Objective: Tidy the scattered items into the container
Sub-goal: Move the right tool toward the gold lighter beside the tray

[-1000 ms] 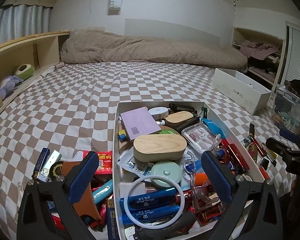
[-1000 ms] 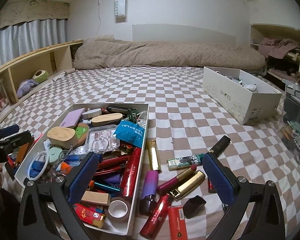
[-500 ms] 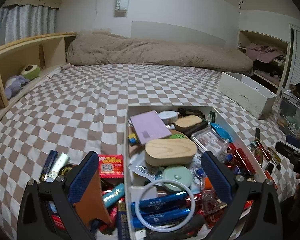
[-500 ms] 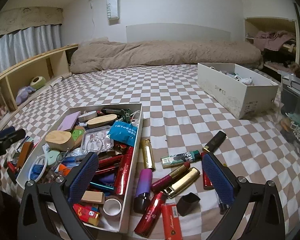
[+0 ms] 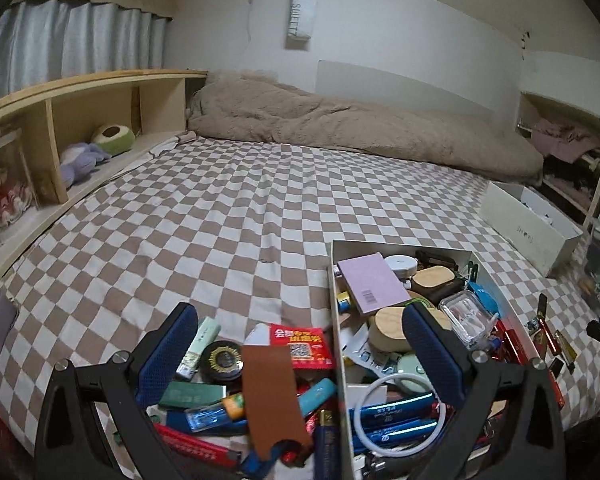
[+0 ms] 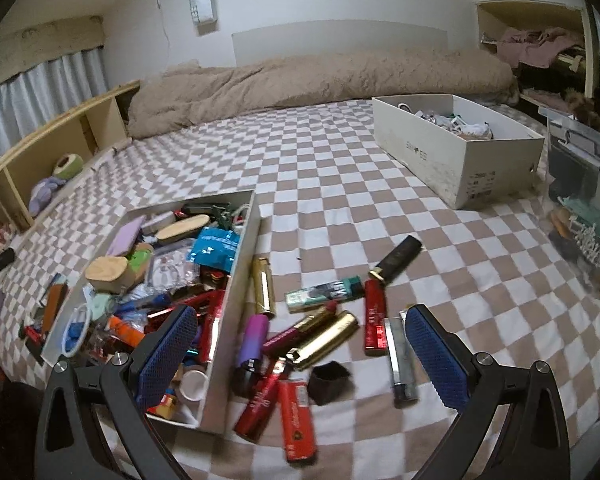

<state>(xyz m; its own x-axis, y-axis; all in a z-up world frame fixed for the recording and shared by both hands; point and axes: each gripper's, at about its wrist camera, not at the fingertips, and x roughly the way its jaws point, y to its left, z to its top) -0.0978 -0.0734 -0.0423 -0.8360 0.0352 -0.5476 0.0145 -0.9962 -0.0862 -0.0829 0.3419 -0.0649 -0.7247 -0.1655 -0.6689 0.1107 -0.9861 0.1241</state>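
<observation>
A white container point(image 5: 335, 280) point(image 6: 240, 256) crammed with small items sits on the checkered bed. To its left lie scattered things: a brown leather case point(image 5: 274, 396), a red packet point(image 5: 300, 344), a round black tin point(image 5: 220, 360). My left gripper point(image 5: 300, 360) hangs open over that pile and the box's left wall. To the right of the box lie a gold tube point(image 6: 326, 344), a purple tube point(image 6: 254, 338), a red tube point(image 6: 374, 322), a black cap point(image 6: 330, 376). My right gripper point(image 6: 300, 356) stands open above these, holding nothing.
A white shoebox point(image 6: 460, 160) stands at the far right on the bed. A beige duvet point(image 5: 360, 128) is rolled along the far edge. A wooden shelf point(image 5: 60, 128) with soft toys runs along the left. A clear bin point(image 6: 580, 200) is at the right edge.
The left gripper has swung left, from over the box to over the pile beside it. The right gripper has shifted right and dipped toward the loose tubes. Both stay open.
</observation>
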